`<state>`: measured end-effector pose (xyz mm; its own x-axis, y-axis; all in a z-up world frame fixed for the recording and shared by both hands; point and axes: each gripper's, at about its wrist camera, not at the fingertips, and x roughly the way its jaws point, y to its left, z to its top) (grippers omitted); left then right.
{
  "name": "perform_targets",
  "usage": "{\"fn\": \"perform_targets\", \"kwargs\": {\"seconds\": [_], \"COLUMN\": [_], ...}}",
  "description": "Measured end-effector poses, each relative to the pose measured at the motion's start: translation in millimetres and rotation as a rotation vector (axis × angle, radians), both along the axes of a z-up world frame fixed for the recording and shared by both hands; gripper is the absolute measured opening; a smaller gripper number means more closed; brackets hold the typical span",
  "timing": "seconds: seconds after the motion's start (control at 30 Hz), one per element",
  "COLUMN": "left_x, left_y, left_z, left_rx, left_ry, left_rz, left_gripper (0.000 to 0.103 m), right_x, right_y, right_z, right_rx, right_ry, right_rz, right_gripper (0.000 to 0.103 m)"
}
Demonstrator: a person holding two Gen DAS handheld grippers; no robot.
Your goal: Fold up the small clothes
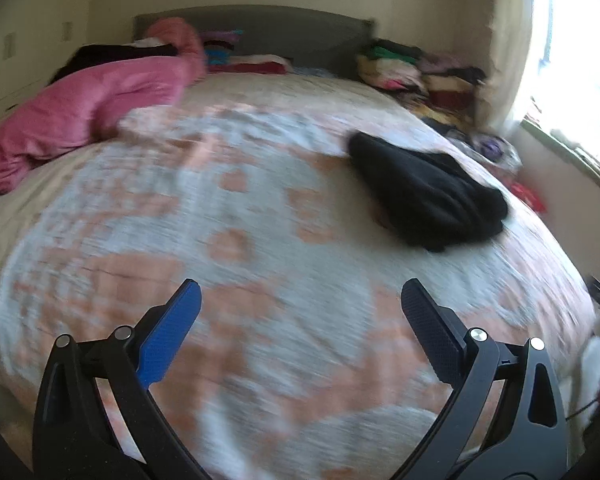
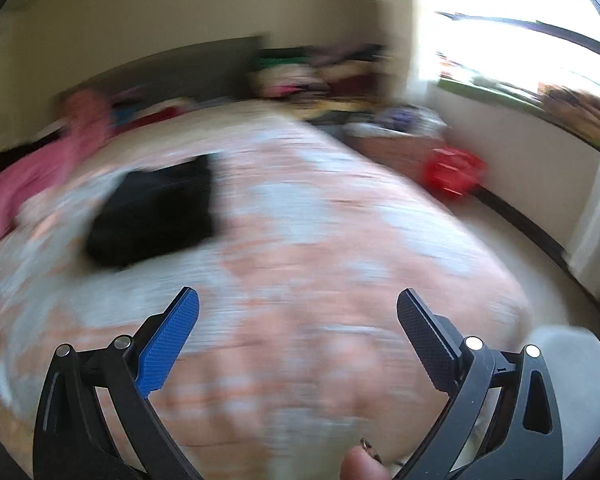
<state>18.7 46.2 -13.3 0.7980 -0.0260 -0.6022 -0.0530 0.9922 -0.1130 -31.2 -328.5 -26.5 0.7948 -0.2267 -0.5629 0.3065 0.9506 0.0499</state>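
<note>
A folded black garment point(image 1: 428, 196) lies on the orange and pale blue bedspread point(image 1: 220, 240), to the right of the middle; the right wrist view shows it point(image 2: 152, 212) at the left. My left gripper point(image 1: 300, 296) is open and empty above the bedspread, well short of the garment. My right gripper point(image 2: 298, 304) is open and empty above the bedspread point(image 2: 320, 248), to the right of the garment. Both views are blurred by motion.
A pink blanket point(image 1: 80, 116) lies along the bed's left side. Piles of coloured clothes point(image 1: 416, 68) sit by the grey headboard point(image 1: 284, 36). A red crate point(image 2: 454, 174) stands on the floor under the bright window point(image 2: 520, 20). A fingertip point(image 2: 362, 464) shows at the bottom.
</note>
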Motion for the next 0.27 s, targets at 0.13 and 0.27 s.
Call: {"fn": "perform_targets", "kwargs": {"seconds": [0.13, 0.27], "left_x": [28, 45], "left_y": [121, 247], "left_z": [11, 13], "left_rx": [-0.015, 0.054], "left_ry": [0.017, 0.058], "left_rz": [0.27, 0.558], "left_gripper": [0.094, 0.094], "right_x": [-45, -115], "right_y": [-106, -222], "right_z": [-11, -39], "right_rx": [0.018, 0.032], "right_ry": [0.04, 0.165], "right_rz": [-0.36, -0.761], "right_gripper": [0.099, 0.099]}}
